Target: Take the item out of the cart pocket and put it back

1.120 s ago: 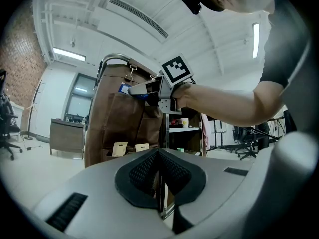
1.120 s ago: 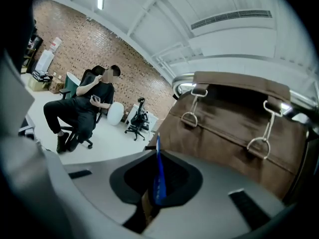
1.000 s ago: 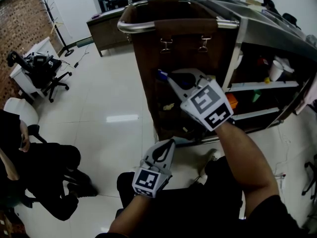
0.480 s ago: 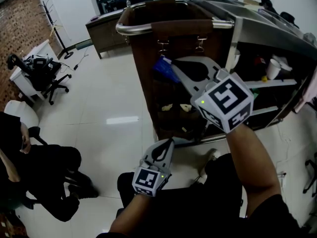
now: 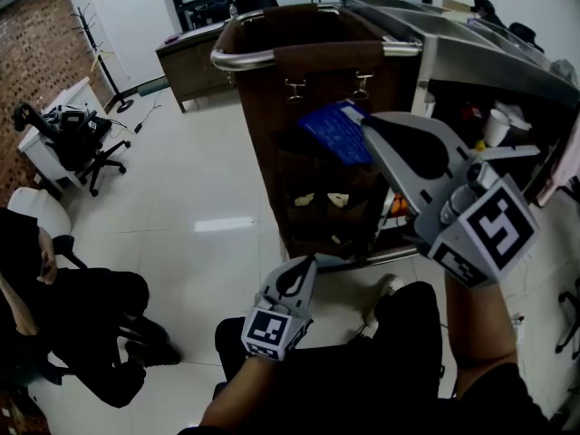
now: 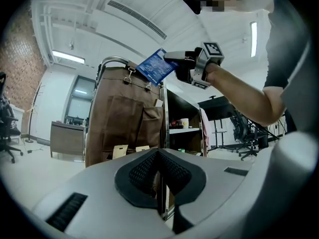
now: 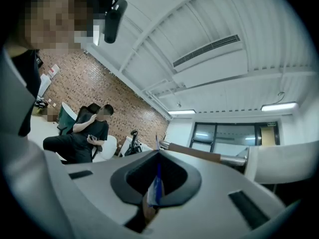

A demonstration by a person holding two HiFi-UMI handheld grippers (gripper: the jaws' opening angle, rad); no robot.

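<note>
Two grippers show. The right gripper (image 5: pixel 366 127) has its jaws almost together, pinching a flat blue packet (image 5: pixel 333 132) by one edge. In the right gripper view the packet (image 7: pixel 155 185) stands edge-on between the pads. It is held in the air, clear of the pockets (image 5: pixel 313 188), up near the top of the brown cloth bag (image 5: pixel 299 89) that hangs on the end of the cart, just below the metal rail (image 5: pixel 263 58). The pockets lie at 6 o'clock from the packet, and pale cards (image 5: pixel 337 200) stick out of them. The left gripper (image 5: pixel 305 263) sits at 7 o'clock from the right one, low and close to the person's body, its jaws pressed together on nothing. At 3 o'clock from the bag, the cart's shelves (image 5: pixel 485 152) carry a white cup (image 5: pixel 495 127). At 9 o'clock in the head view, a seated person (image 5: pixel 63 306) is beside the tiled floor (image 5: pixel 208 179).
</note>
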